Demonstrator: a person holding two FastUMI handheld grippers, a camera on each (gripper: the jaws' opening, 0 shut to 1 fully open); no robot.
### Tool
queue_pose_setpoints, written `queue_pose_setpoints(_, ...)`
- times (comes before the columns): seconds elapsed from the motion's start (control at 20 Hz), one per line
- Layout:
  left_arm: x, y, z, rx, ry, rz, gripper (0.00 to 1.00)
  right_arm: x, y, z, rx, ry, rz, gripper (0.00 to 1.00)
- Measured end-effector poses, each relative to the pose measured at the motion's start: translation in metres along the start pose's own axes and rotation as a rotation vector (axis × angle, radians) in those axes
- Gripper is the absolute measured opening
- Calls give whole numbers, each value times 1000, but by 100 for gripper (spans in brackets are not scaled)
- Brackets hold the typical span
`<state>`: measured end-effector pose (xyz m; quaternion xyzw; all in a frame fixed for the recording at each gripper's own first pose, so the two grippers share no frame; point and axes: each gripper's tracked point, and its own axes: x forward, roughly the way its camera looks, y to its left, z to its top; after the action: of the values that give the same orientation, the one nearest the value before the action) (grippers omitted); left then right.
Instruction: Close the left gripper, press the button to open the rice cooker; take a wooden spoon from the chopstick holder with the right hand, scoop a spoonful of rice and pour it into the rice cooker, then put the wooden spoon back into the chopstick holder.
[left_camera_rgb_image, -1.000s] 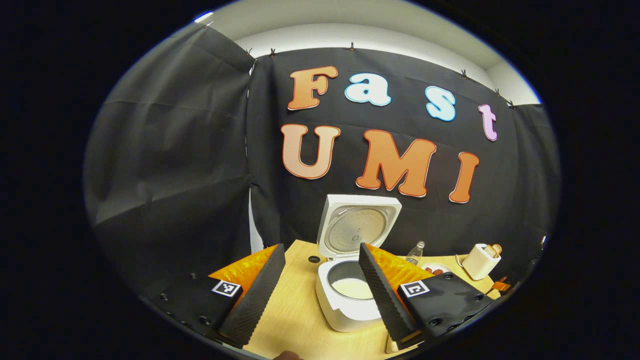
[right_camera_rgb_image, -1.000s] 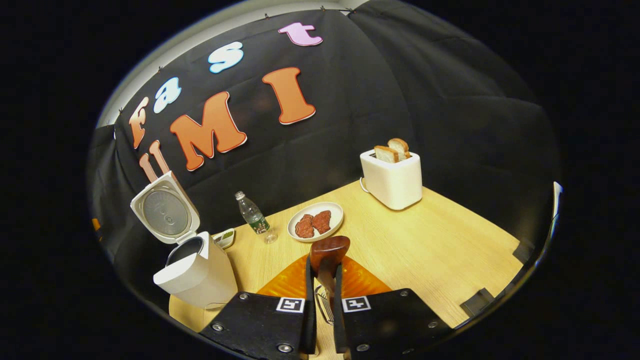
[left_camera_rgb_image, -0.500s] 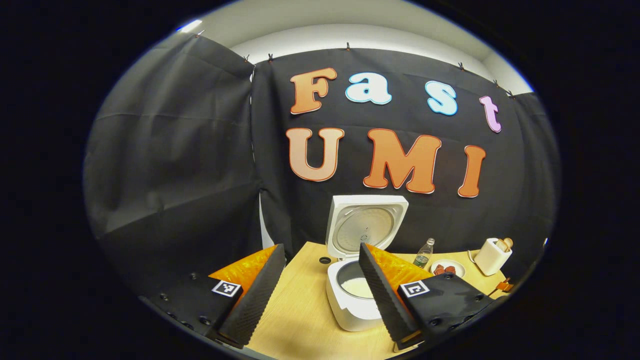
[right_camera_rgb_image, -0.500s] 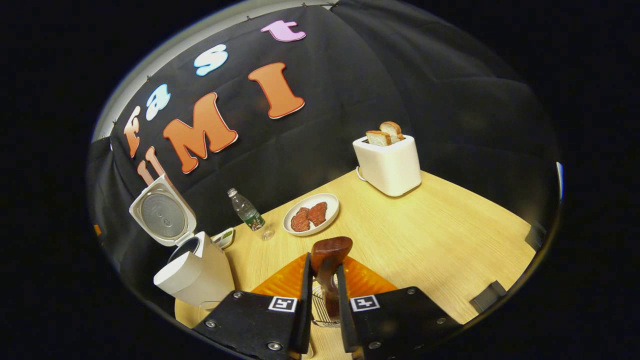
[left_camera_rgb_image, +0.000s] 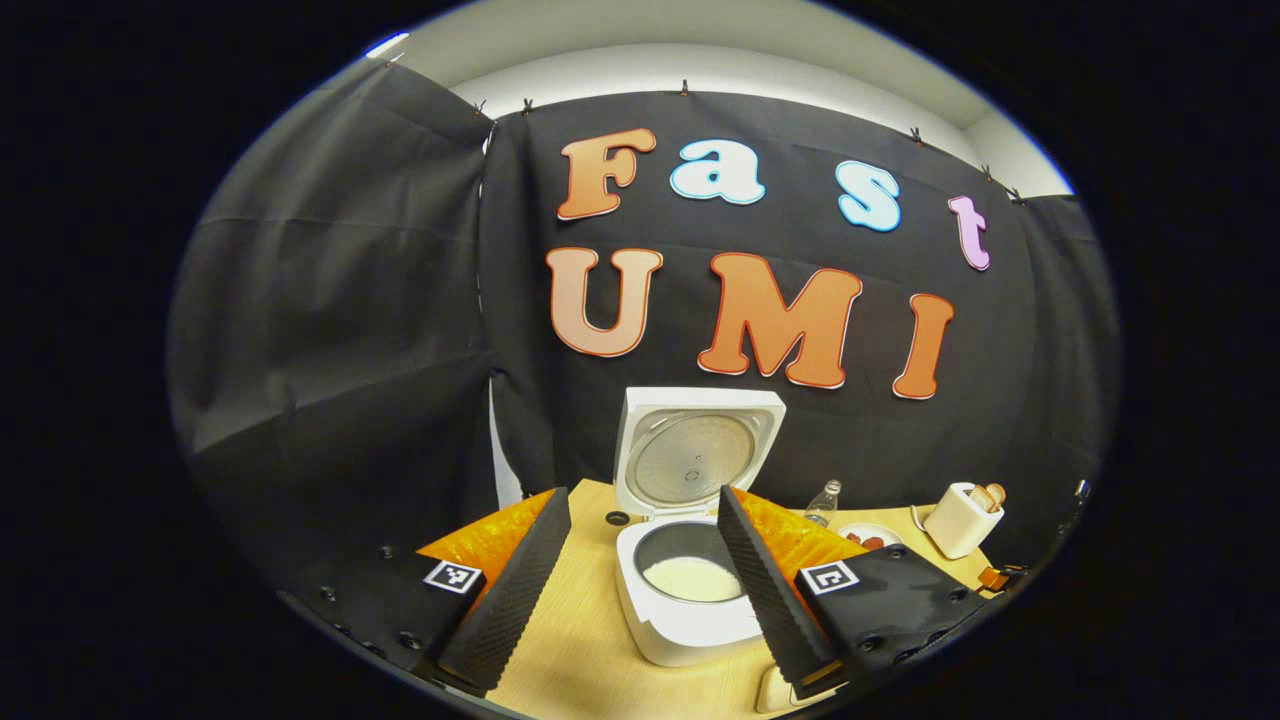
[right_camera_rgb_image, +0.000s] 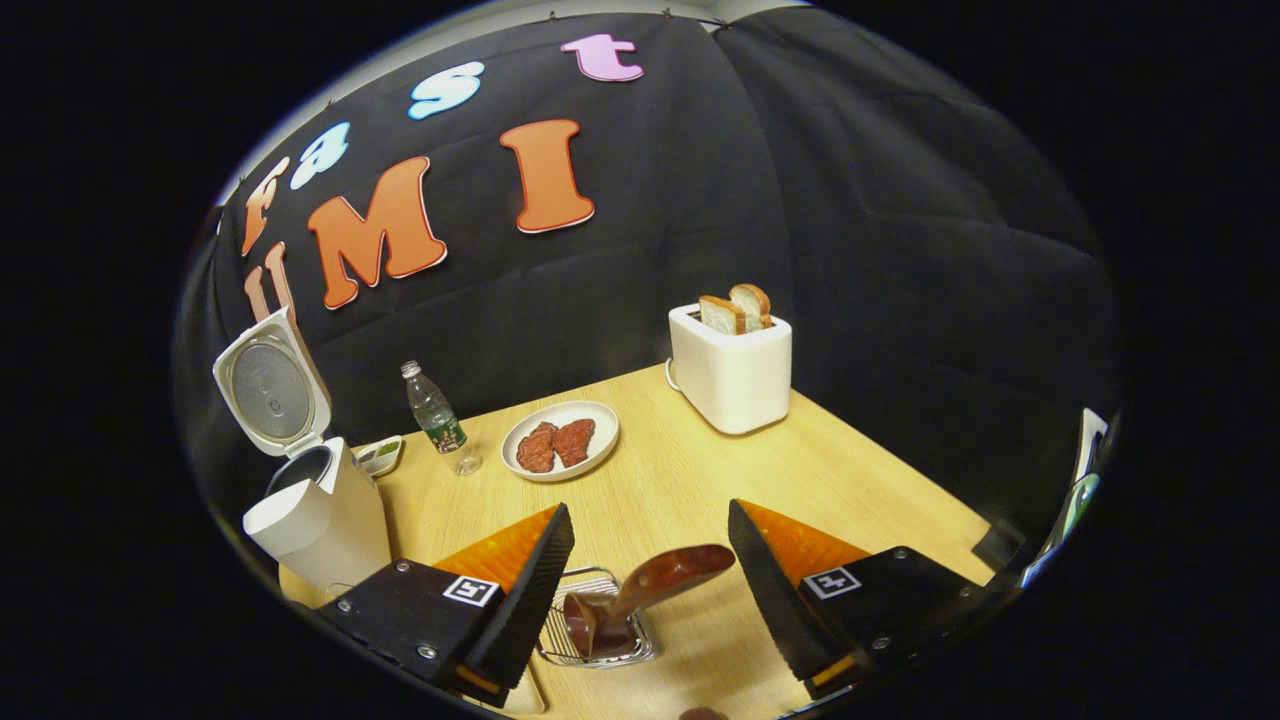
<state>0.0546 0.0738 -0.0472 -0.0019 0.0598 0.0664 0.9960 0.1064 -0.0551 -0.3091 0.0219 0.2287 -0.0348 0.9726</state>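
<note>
— Right gripper view: what is seen between the fingers of the right tool?

— The fingers are held wide apart, and nothing is clamped. The wooden spoon is seen between them, standing tilted in the wire chopstick holder on the table, its bowl leaning up and to the right. Neither finger is seen touching it.

— And the rice cooker?

— The rice cooker is seen at the left of that view with its lid raised. In the left gripper view the rice cooker is shown from the front, lid upright, and a layer of rice is seen in the inner pot.

— How is the left tool held?

— The left tool is held with its fingers apart, framing the cooker without contact being seen.

— What else is set on the table?

— A water bottle, a plate with two reddish pieces of food, and a toaster with two bread slices are placed farther back.
</note>
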Motion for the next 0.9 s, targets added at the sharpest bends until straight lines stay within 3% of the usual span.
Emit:
queue_pose_setpoints(0.5, 83, -43, 118, 101, -134, 4, 100, -41, 26, 51, -26, -56, 26, 95)
queue_pose_setpoints(0.75, 142, -78, 177, 36, -166, -93, 99, -62, 38, 66, -63, -96, 23, 95)
queue_pose_setpoints(0.9, 194, -83, 186, 70, -136, -89, 99, -71, 37, 75, -69, -114, 17, 95)
